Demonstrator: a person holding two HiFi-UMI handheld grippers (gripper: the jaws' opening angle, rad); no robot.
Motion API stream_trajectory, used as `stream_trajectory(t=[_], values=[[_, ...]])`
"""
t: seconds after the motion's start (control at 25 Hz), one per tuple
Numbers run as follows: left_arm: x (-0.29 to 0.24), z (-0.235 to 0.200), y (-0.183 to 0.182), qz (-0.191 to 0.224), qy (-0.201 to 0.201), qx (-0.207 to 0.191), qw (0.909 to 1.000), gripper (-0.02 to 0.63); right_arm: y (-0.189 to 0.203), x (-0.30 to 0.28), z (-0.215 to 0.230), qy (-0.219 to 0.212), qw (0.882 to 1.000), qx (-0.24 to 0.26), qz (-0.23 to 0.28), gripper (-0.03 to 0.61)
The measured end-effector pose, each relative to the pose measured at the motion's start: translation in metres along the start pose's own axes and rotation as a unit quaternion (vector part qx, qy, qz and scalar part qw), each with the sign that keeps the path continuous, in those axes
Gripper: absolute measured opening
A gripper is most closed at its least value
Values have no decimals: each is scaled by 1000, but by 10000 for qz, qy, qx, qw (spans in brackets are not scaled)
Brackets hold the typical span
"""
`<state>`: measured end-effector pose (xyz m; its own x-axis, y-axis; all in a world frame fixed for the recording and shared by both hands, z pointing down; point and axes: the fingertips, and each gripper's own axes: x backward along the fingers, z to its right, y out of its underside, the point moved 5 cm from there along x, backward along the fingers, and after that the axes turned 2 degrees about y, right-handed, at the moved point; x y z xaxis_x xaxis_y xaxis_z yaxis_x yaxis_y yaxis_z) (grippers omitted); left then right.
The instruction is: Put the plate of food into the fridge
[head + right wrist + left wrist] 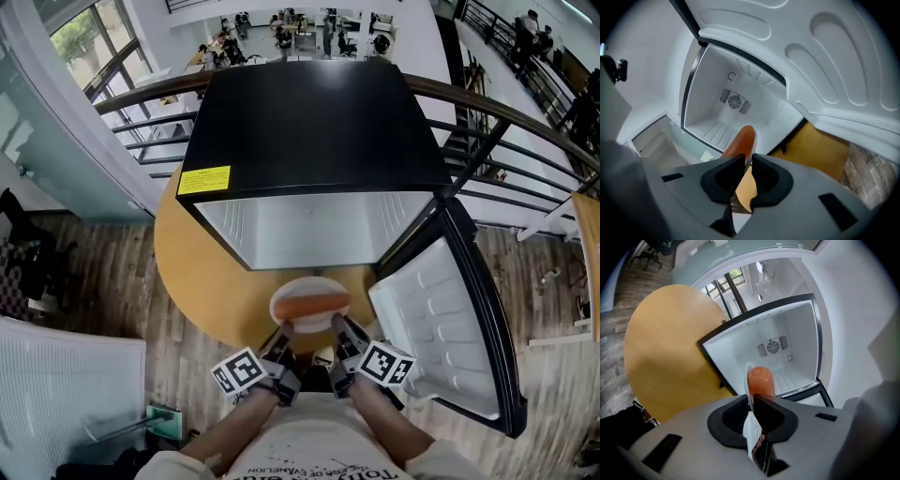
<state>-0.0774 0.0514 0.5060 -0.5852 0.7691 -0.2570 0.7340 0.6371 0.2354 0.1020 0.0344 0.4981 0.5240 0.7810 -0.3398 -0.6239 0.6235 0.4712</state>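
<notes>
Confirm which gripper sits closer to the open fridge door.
The right gripper: it grips the plate on the side by the open fridge door; the left gripper grips the opposite side.

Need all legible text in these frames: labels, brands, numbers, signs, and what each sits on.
Nothing here can be quoted reliably.
yellow sticker on top of the fridge: black print, too small to read.
shirt print: upside down and cut off by the frame edge, not readable.
marker cubes: black-and-white square patterns, no words or numbers.
Left and right gripper views: no text visible.
</notes>
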Motion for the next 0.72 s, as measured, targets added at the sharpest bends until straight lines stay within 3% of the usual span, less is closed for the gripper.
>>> stream_trajectory(t=[0.36, 0.72], values=[[-11, 0, -18, -376, 17, -110, 9992, 53, 1, -8, -3, 254, 9992, -127, 285, 63], [-36, -9, -37, -466, 54, -86, 9989, 51, -10, -33, 5, 354, 9982, -229, 436, 63]])
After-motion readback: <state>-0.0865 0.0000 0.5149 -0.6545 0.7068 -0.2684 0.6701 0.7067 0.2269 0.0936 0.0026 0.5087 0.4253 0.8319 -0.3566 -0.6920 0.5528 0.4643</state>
